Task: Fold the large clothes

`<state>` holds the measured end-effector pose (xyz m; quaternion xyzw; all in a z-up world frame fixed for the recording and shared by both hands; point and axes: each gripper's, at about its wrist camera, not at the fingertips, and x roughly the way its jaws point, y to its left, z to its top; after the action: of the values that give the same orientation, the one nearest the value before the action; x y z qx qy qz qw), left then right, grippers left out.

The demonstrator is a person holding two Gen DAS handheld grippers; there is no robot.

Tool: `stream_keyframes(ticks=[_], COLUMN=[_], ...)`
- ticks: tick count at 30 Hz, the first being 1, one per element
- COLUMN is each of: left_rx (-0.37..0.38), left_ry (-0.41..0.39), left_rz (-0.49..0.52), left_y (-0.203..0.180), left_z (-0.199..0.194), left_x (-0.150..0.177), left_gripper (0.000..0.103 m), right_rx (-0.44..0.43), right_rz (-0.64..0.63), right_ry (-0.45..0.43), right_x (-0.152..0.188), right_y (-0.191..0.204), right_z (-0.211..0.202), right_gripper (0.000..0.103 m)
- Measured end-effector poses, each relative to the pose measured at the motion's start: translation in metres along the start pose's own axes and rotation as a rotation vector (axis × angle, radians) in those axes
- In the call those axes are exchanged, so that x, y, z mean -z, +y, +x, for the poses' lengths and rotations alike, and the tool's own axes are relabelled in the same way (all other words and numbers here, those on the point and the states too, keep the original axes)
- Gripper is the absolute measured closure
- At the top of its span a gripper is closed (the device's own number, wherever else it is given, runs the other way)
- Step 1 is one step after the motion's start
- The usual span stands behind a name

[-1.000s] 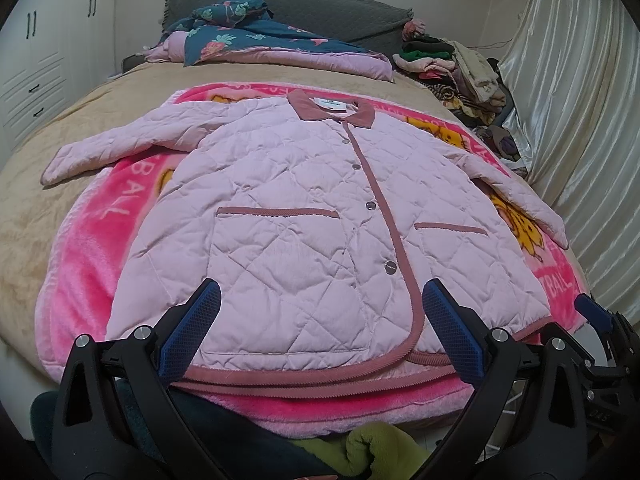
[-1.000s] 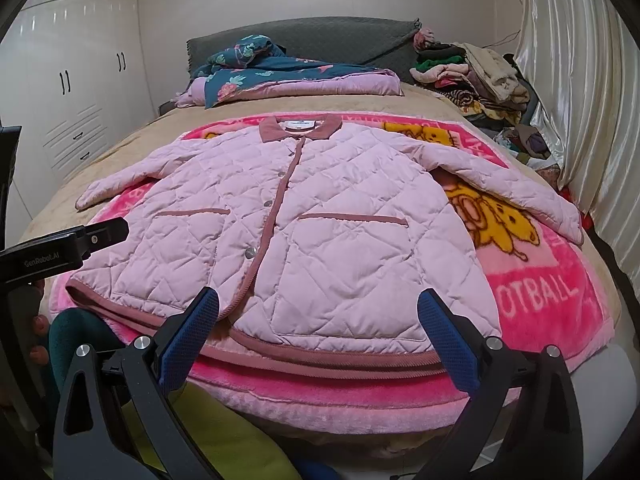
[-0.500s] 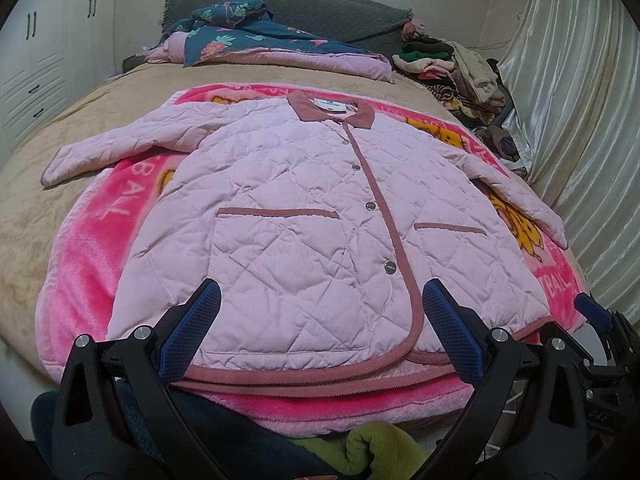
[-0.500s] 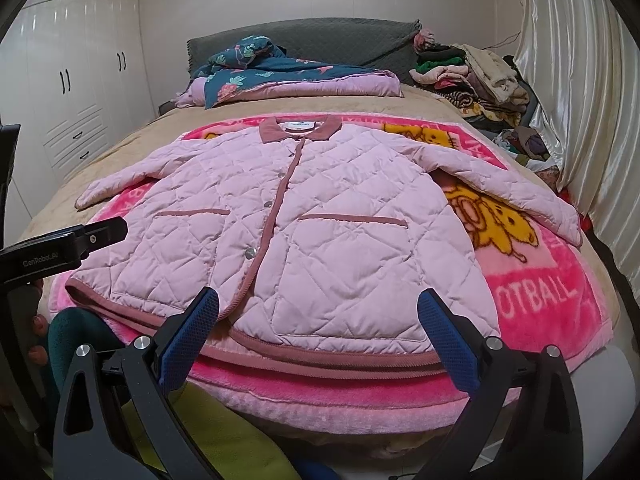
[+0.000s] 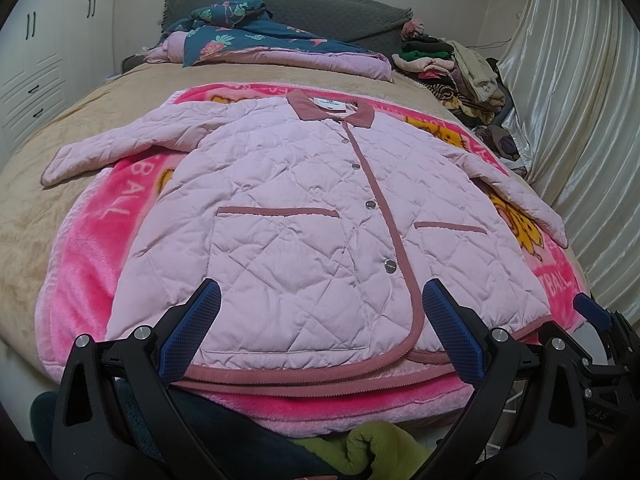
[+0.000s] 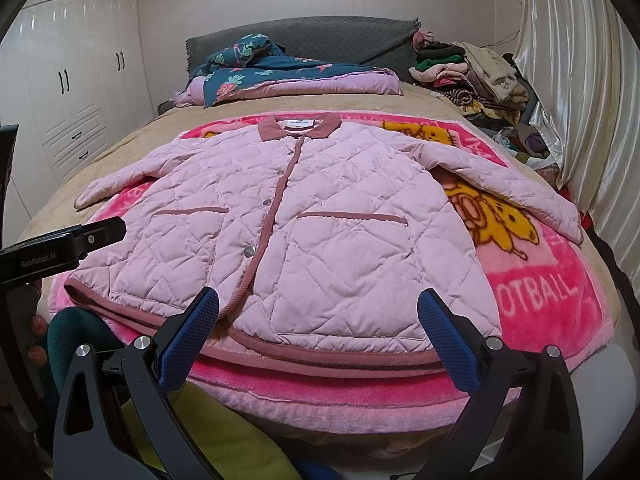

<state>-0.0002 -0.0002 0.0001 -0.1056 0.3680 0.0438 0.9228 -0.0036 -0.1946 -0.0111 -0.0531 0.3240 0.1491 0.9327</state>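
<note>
A pink quilted jacket (image 5: 304, 216) with a dusty-rose collar, trim and snap buttons lies flat and buttoned on a bright pink blanket (image 5: 92, 240), sleeves spread out to both sides. It also shows in the right wrist view (image 6: 340, 216). My left gripper (image 5: 320, 312) is open and empty, just short of the jacket's hem, left of the front placket. My right gripper (image 6: 320, 312) is open and empty, just short of the hem at its right half. The right gripper shows in the left wrist view (image 5: 592, 312) at the far right edge.
The blanket (image 6: 560, 292) lies on a tan bed (image 5: 36, 168). A floral duvet (image 6: 280, 76) sits at the headboard. A heap of clothes (image 6: 472, 72) is at the back right, by a curtain (image 6: 580, 80). White wardrobes (image 6: 72, 92) stand at the left.
</note>
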Motion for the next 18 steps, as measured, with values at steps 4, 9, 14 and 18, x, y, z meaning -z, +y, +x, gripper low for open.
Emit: stream_keyframes(ticks=[4,9,14,18], left_rx=[0.002,0.001,-0.001,-0.015], left_ry=[-0.001,0.000,0.003,0.005], left_rz=[-0.001,-0.001,-0.002,-0.007], left_y=[0.000,0.000,0.000,-0.013], left_z=[0.000,0.000,0.000,-0.008], left_x=[0.000,0.000,0.000,-0.008], left_gripper=[0.008,0.008,0.008,0.008], right_rx=[-0.002,-0.001,-0.009,-0.016], right_rz=[0.003,0.003,0.008,0.008], right_ry=[0.002,0.003,0.012,0.018], right_x=[0.000,0.000,0.002,0.000], right_y=[0.000,0.000,-0.001,-0.001], right_z=[0.000,0.001,0.009,0.016], right_gripper=[0.004,0.004,0.004,0.004])
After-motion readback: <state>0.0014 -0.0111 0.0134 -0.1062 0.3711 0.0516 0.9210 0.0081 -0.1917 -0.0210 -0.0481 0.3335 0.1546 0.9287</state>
